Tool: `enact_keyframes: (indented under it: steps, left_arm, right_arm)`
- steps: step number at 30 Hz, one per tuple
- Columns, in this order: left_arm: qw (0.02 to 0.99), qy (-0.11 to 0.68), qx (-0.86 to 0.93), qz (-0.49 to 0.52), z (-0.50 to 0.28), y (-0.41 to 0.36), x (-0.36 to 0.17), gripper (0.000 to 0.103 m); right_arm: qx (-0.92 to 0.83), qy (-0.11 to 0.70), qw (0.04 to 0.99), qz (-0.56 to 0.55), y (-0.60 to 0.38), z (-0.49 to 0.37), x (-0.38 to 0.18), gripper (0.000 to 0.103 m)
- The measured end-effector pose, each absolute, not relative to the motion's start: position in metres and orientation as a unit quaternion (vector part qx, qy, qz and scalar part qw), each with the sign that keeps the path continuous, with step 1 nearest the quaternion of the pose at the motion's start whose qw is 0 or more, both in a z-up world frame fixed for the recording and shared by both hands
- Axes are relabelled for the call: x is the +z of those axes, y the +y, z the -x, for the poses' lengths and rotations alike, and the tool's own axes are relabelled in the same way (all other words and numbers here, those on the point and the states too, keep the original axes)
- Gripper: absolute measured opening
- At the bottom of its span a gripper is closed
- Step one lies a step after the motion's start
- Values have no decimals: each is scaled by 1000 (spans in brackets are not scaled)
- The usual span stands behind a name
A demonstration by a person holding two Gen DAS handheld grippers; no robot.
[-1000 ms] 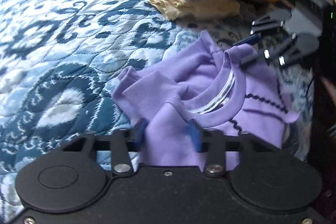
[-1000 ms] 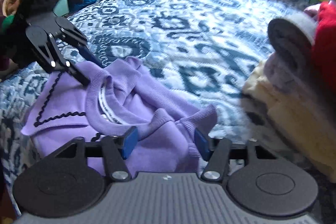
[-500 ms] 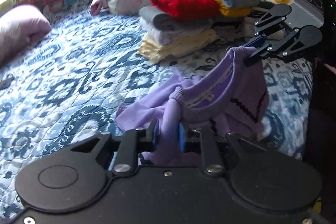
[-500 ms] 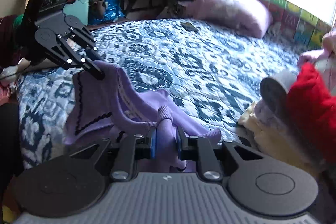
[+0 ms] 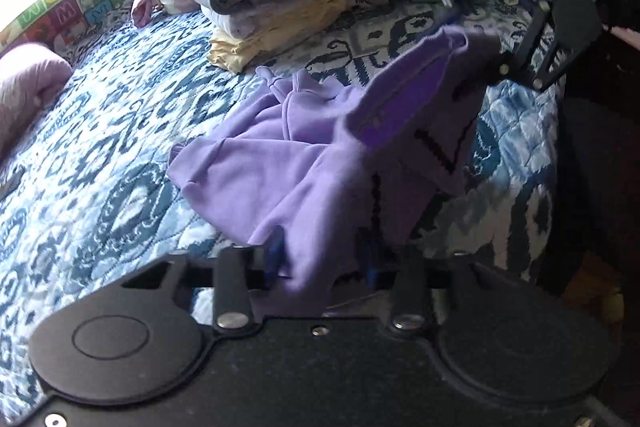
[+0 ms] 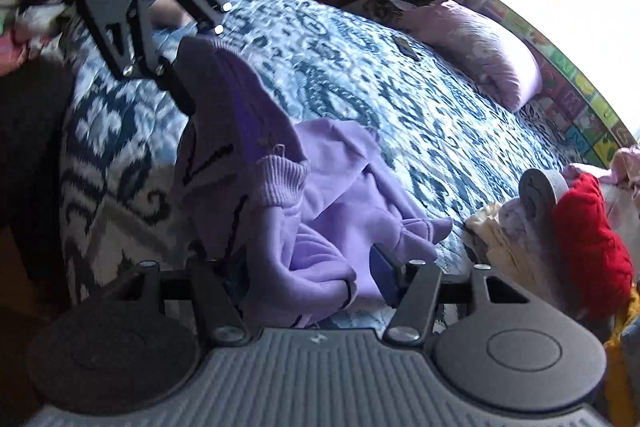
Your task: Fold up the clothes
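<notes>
Both opening: left gripper (image 5: 322,259) and right gripper (image 6: 308,271), purple sweater (image 5: 288,167) between each, seemingly slipping loose. Folded pile (image 5: 276,7) at twelve o'clock.

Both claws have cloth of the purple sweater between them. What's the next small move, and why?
Probably draw both claws clear and regrip at the shoulders. The purple sweater is bunched on the quilt, a cuff flopped over the middle. The left claw and right claw are both opening around loose folds, so neither has a hold that would spread it flat.
</notes>
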State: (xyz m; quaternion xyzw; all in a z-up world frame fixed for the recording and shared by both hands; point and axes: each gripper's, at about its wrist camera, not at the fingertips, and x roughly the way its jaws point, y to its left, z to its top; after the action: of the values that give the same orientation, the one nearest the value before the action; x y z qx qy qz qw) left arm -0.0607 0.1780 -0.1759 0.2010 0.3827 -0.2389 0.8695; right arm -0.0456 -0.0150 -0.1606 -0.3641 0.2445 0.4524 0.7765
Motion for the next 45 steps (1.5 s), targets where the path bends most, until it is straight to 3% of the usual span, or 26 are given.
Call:
enact_keyframes:
  steps: [3, 6, 8, 10, 11, 12, 13, 15, 16, 19, 21, 22, 24, 26, 27, 29, 30, 31, 32, 33, 35, 41, 45]
  left_arm:
    - [863, 384, -243, -223, 74, 171, -178, 24]
    - [851, 394, -243, -248, 81, 161, -190, 25]
    - [842, 401, -244, -264, 82, 155, -198, 33]
    - [836, 407, -253, -269, 81, 151, -204, 50]
    - [831, 409, -258, -275, 80, 148, -207, 50]
    - [824, 413, -262, -285, 78, 146, -211, 48]
    - [815, 423, -269, -291, 74, 144, -215, 29]
    - [801, 441, -270, -300, 63, 143, -220, 10]
    - [800, 442, -268, -306, 57, 143, -220, 7]
    - [824, 397, -221, -337, 46, 142, -203, 5]
    - [862, 289, -147, -388, 60, 136, -181, 5]
    - [869, 214, -113, -432, 78, 129, -176, 5]
    - [858, 144, -112, -480, 111, 120, -190, 4]
    - [798, 216, -180, -533, 132, 114, -236, 7]
    - [762, 252, -214, -556, 143, 111, -260, 17]
    - [715, 294, -278, -570, 172, 108, -282, 24]
    - [689, 314, -309, -575, 186, 107, -293, 26]
    - [690, 313, -314, -573, 194, 106, -291, 27]
    - [698, 327, -317, -553, 193, 108, -284, 30]
    - [706, 341, -321, -532, 192, 109, -277, 39]
    - [720, 354, -332, -496, 189, 113, -260, 46]
    - [754, 385, -361, -391, 188, 134, -216, 47]
    - [788, 396, -386, -268, 184, 157, -184, 48]
  right_arm:
    - [456, 246, 765, 383, -14, 57, -168, 45]
    - [452, 243, 755, 407, -11, 66, -181, 53]
    - [454, 242, 749, 417, -9, 72, -189, 59]
    - [459, 237, 741, 430, -7, 77, -195, 60]
    - [460, 232, 735, 441, -6, 79, -198, 61]
    - [461, 228, 729, 452, -5, 82, -202, 61]
    - [462, 224, 723, 463, -3, 84, -205, 60]
    - [468, 226, 701, 489, -2, 84, -211, 46]
    - [465, 222, 700, 495, -1, 82, -210, 35]
    - [445, 200, 711, 507, 1, 73, -201, 31]
    - [416, 166, 731, 515, 2, 69, -191, 29]
    - [383, 116, 750, 526, 0, 74, -186, 29]
    - [340, 31, 758, 556, -4, 93, -187, 30]
    - [383, 19, 701, 601, -10, 119, -209, 33]
    - [422, 38, 656, 625, -12, 134, -226, 34]
    - [491, 79, 563, 660, -18, 164, -260, 41]
    - [514, 90, 530, 669, -20, 180, -272, 47]
    - [527, 99, 517, 667, -22, 190, -275, 63]
    - [536, 109, 511, 663, -23, 197, -276, 68]
    - [539, 121, 518, 653, -23, 198, -273, 69]
    - [539, 145, 542, 628, -23, 194, -262, 69]
    - [546, 205, 595, 553, -29, 177, -221, 69]
    - [551, 266, 630, 479, -40, 156, -201, 69]
